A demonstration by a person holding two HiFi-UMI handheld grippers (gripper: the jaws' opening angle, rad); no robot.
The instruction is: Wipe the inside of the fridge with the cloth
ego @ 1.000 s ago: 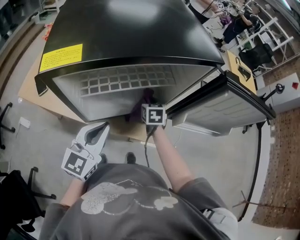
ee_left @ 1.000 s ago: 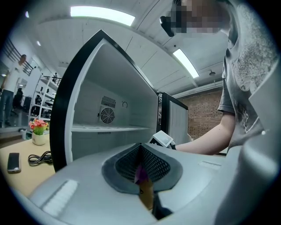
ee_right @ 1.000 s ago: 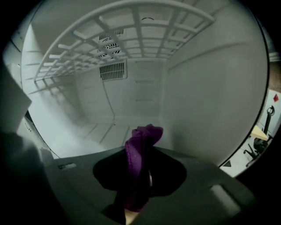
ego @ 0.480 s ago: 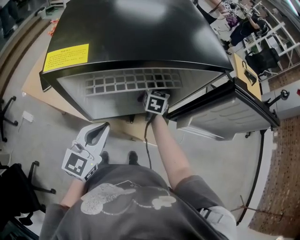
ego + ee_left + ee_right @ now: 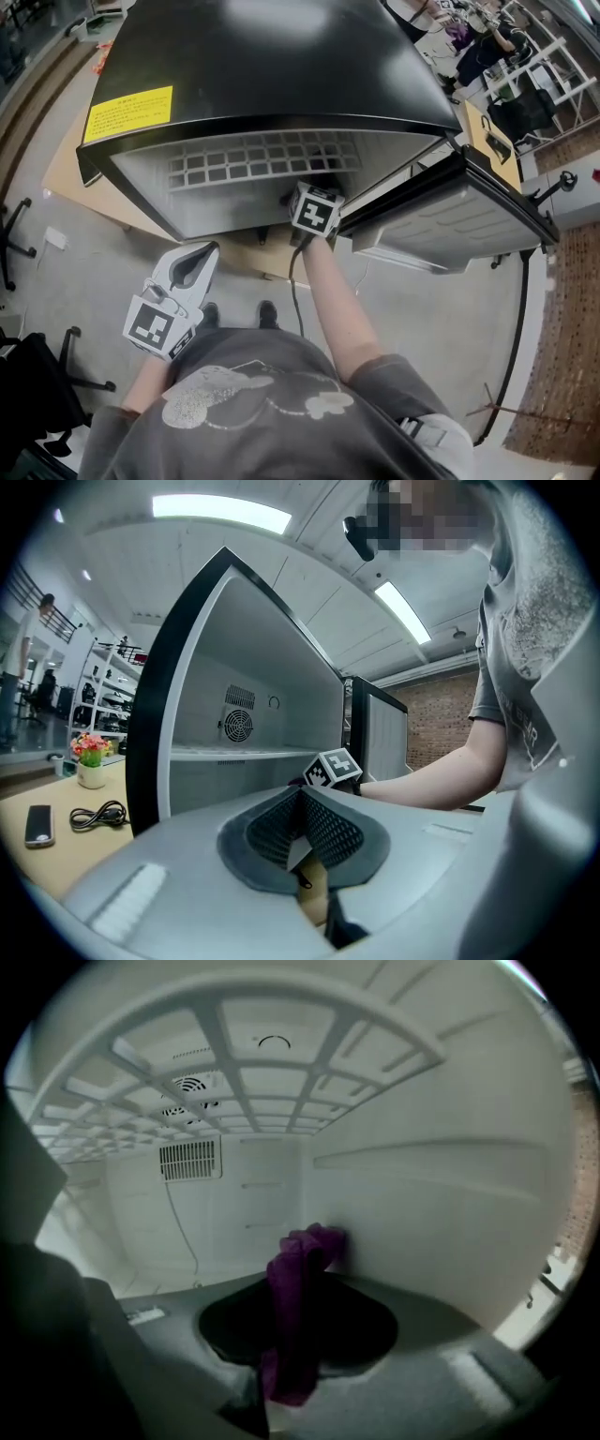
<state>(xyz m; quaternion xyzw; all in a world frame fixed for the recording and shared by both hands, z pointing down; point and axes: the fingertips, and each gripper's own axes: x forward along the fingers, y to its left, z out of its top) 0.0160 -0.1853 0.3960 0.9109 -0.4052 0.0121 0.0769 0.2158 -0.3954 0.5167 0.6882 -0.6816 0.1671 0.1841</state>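
Note:
The black fridge (image 5: 253, 66) stands open, its grey inside facing me. My right gripper (image 5: 298, 1283) reaches into it under the wire shelf (image 5: 262, 1063) and is shut on the purple cloth (image 5: 292, 1321). The cloth's upper end touches the fridge's right inner wall (image 5: 431, 1213). From the head view only this gripper's marker cube (image 5: 315, 212) shows at the opening; the cloth is hidden there. My left gripper (image 5: 195, 261) hangs outside, low near my body, jaws shut with nothing between them (image 5: 302, 803).
The fridge door (image 5: 450, 220) swings open to the right, beside my right arm. A vent grille (image 5: 190, 1159) sits on the back wall. A phone (image 5: 38, 824), a cable (image 5: 97, 813) and a flower pot (image 5: 91, 772) lie on the wooden table left of the fridge.
The right gripper has gone deeper into the fridge and to the right; the cloth, seen at the opening one second ago, is now hidden in the head view. The left gripper stayed put.

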